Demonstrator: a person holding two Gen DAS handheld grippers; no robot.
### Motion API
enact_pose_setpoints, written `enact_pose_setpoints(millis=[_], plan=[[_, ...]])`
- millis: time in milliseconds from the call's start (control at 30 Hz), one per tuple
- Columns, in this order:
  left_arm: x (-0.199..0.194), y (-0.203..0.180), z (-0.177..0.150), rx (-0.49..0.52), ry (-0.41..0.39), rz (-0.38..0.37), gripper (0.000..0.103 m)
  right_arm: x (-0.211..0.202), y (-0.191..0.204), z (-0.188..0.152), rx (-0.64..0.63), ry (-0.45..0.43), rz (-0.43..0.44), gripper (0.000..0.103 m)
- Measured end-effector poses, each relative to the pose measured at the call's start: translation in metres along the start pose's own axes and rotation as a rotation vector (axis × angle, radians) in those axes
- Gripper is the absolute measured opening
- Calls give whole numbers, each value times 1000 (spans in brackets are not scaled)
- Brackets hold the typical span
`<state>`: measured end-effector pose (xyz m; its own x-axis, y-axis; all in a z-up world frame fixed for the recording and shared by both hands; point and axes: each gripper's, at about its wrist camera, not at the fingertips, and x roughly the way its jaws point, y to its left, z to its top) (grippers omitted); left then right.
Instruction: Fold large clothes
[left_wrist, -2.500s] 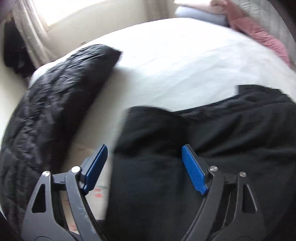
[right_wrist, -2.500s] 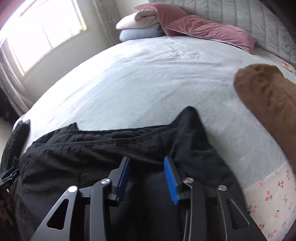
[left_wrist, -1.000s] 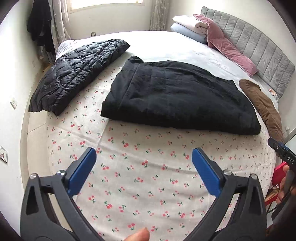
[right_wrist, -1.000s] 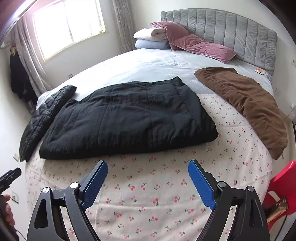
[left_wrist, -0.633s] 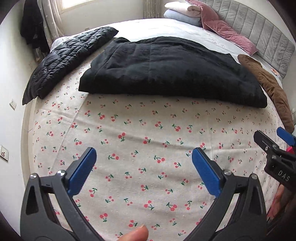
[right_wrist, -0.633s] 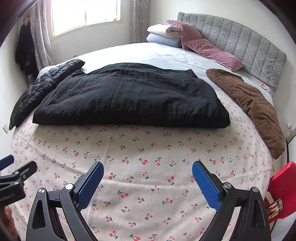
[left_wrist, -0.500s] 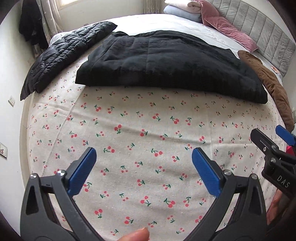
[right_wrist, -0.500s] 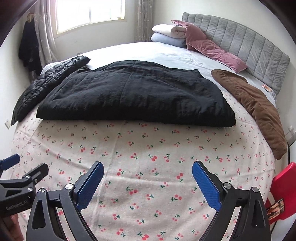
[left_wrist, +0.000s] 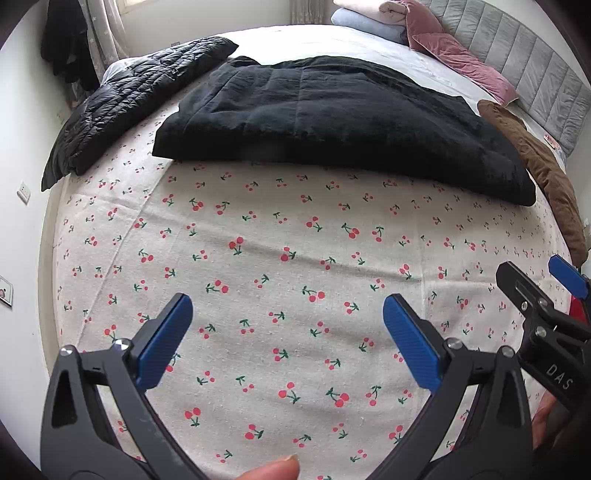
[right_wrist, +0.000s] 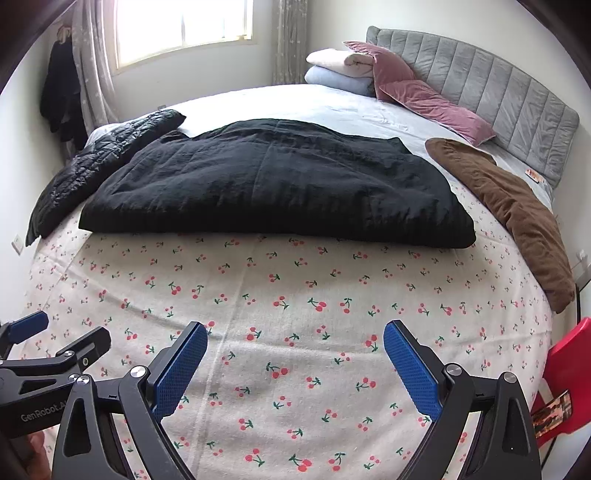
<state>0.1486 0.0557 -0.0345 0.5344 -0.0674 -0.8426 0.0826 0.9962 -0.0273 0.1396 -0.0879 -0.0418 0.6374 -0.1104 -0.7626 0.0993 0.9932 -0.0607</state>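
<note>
Black and thickly quilted, the folded coat (right_wrist: 273, 184) lies flat across the middle of the bed, its near edge resting on the cherry-print sheet (right_wrist: 295, 325) and its far side on the pale grey bedspread (right_wrist: 295, 99). The left gripper (left_wrist: 284, 328) hangs above the cherry print well short of the coat, blue pads wide apart and holding nothing; a fingertip (left_wrist: 273, 470) shows at the bottom edge of its view. The right gripper (right_wrist: 295, 354) hovers likewise over the sheet, jaws spread and empty. Each tool appears in the other's view: white lettering "DAS" can be read on the right gripper's body at the far right of the left view, and "GenRobot.A", cut off after that, on the left gripper's body at the lower left of the right view. A shiny black puffer jacket (right_wrist: 99, 158) lies to the left, just beside the coat, and a brown garment (right_wrist: 517, 210) runs along the right edge of the bed. Pink velvet pillows (right_wrist: 424, 92) and folded pale blankets (right_wrist: 340, 70) sit against the grey padded headboard (right_wrist: 498, 92). A red chair (right_wrist: 565, 369) stands at the right.
</note>
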Motion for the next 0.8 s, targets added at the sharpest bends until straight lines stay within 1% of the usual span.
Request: enact_pose_setpoints(millis=[300,800], plan=[[1,-2,-1,10,2,-5,103,3,-2,0,19,11,6,97],[-1,-2,-1,11,-2,-3,103,4,-1,-1,16,19,11,97]])
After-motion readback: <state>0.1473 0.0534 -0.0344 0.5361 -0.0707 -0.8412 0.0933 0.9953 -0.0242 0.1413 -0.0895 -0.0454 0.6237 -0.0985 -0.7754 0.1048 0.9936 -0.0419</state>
